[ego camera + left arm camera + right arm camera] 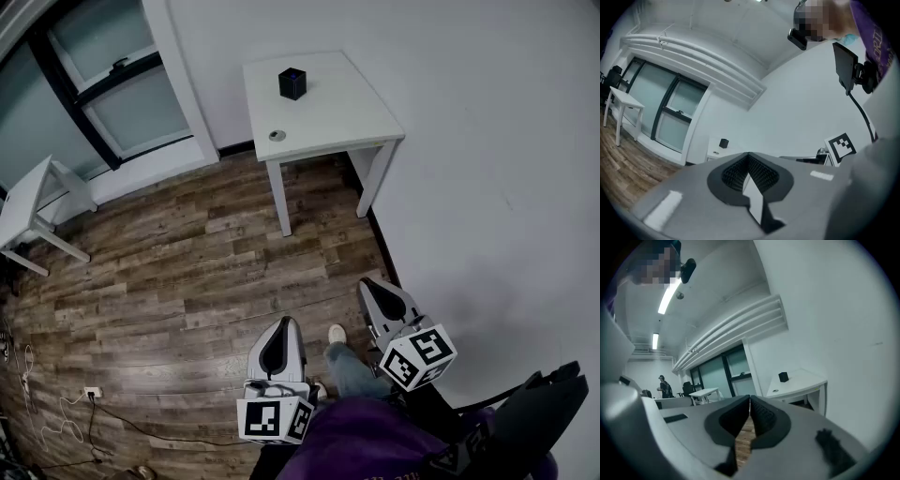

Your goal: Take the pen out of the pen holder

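Looked down on wood floor (187,281), with the white table (347,122) well ahead against the wall. Held both grippers low by the legs, far short of it. Had the left gripper (287,322) closed, jaws tip to tip with nothing between. Had the right gripper (367,282) likewise shut and empty. Found the holder (292,82), a small black cube, upright near the table's far edge, with a round disc (277,135) apart from it towards the front. Could not make out the pen: too small in every view.

Judged the step to be the approach, with nothing of the task done yet. Would do best to:
- close in until the holder sat large in one gripper view;
- part those jaws before descending;
- come from straight above and pinch the shaft above the rim;
- draw straight up, not aslant.

Might steady the holder with the other gripper, since a light cube could lift or tip.

Read no brand or label on holder or table. Saw only square markers (417,356) on the gripper cubes, and cut-off lettering on a purple garment (874,33), not legible.
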Demonstrator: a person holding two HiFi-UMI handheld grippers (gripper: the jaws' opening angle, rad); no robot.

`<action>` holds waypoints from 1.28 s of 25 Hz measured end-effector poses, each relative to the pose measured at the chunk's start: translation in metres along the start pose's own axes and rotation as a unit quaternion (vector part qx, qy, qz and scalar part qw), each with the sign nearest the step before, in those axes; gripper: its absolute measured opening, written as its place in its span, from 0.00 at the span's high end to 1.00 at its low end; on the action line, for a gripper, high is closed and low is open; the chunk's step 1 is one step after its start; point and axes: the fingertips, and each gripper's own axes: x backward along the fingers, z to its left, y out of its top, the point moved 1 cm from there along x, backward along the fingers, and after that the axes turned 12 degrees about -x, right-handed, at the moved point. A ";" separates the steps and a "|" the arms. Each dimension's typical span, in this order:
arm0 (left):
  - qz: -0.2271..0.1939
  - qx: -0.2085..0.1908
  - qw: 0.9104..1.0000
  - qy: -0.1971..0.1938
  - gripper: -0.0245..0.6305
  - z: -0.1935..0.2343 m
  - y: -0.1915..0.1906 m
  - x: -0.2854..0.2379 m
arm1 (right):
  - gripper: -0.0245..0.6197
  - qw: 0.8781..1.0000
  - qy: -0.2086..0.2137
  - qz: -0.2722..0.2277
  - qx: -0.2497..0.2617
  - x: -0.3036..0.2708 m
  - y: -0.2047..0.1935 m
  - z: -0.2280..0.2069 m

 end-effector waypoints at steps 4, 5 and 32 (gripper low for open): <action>-0.010 -0.009 1.000 0.007 0.95 0.004 0.012 -0.041 | 0.94 1.000 0.003 0.001 0.008 -0.029 0.024 -0.025; -0.012 -0.009 1.000 0.011 0.95 0.006 0.016 -0.051 | 0.94 1.000 0.005 0.002 0.009 -0.037 0.030 -0.030; -0.006 0.008 0.998 0.061 0.95 0.048 0.026 -0.250 | 0.94 0.999 0.031 0.028 0.006 -0.191 0.103 -0.140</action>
